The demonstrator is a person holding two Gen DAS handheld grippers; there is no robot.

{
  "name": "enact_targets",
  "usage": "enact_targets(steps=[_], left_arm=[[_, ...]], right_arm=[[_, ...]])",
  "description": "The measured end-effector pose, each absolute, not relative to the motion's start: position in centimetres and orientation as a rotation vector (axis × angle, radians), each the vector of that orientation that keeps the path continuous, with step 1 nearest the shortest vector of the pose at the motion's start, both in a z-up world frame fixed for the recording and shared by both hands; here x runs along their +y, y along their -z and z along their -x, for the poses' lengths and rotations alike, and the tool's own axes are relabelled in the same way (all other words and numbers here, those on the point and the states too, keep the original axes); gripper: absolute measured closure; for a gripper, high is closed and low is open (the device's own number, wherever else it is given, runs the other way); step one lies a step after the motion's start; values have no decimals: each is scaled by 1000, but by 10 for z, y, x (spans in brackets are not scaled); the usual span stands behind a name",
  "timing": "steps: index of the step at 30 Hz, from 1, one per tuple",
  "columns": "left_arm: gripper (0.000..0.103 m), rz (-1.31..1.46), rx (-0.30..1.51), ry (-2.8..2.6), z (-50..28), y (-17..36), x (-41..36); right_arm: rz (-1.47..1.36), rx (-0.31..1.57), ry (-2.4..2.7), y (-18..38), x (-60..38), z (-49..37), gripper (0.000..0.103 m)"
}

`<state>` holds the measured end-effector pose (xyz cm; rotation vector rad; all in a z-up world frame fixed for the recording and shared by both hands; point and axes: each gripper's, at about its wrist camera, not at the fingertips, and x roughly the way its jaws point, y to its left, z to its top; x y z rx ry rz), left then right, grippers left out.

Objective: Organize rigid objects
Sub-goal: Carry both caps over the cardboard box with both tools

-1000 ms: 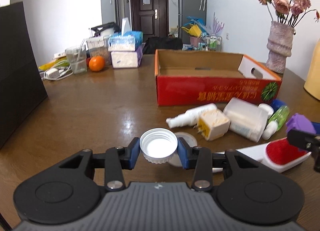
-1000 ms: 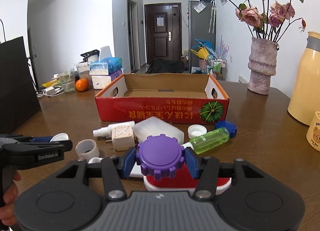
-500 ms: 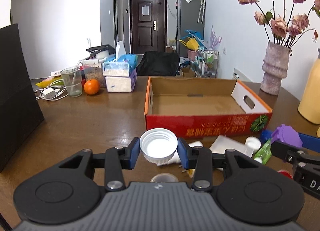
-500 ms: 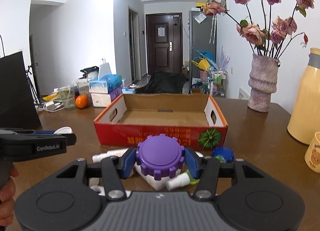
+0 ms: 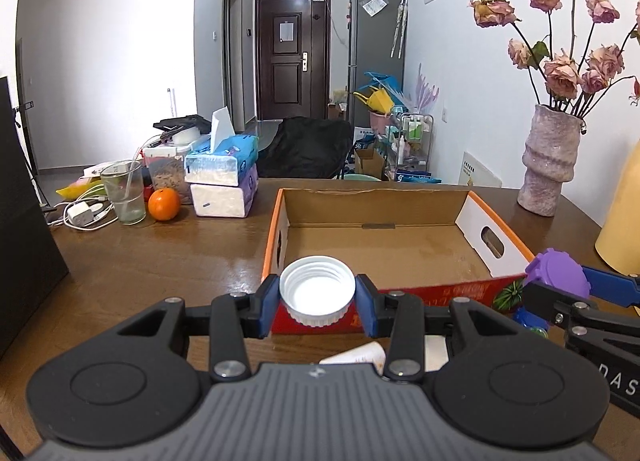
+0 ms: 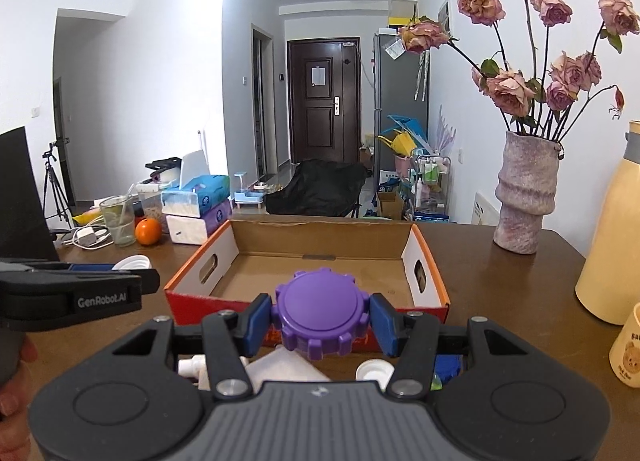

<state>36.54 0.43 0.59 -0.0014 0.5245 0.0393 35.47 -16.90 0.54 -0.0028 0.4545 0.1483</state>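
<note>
**Two caps in the air, box not yet filled**

The left gripper [image 5: 317, 297] has its jaws closed partway on one white ribbed plastic screw cap [image 5: 317, 290], open side up, held at the near wall of the red-and-orange cardboard box [image 5: 476, 290]. The right gripper [image 6: 320, 321] has its jaws clamped partway on one purple cog-edged plastic lid [image 6: 319, 311], also at the box's near edge.

The box floor shows bare cardboard, so nothing is sorted yet; I judge both pieces are about to be dropped in, making this an early stage.

Left on the brown wooden tabletop [image 5: 160, 261], below the grippers and mostly hidden: one white spray bottle [image 6: 191, 366], one translucent white rectangular container [image 6: 286, 367], one small white cap [image 6: 374, 372], one blue lid [image 6: 449, 366], and a sliver of green that may be a bottle. More may lie out of sight. That is at least five to fetch after these two.
</note>
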Motion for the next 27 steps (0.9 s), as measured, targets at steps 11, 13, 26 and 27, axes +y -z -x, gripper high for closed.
enact_targets(steps=[11,13,26,27], left_arm=[[61,-4,544,-47,-415,1,-4],[61,-7,550,-49,-425,3,-5],[61,-12,611,-91,-499,24,-5],[61,-16,617,-96,-506,27,-6]], right_arm=[[-1,475,-163,3,-171,-403,51],[-3,476,-161,4,-171,-412,51],[24,518,-155,16,-171,-490,51],[25,525,-155,18,-171,-498,50]])
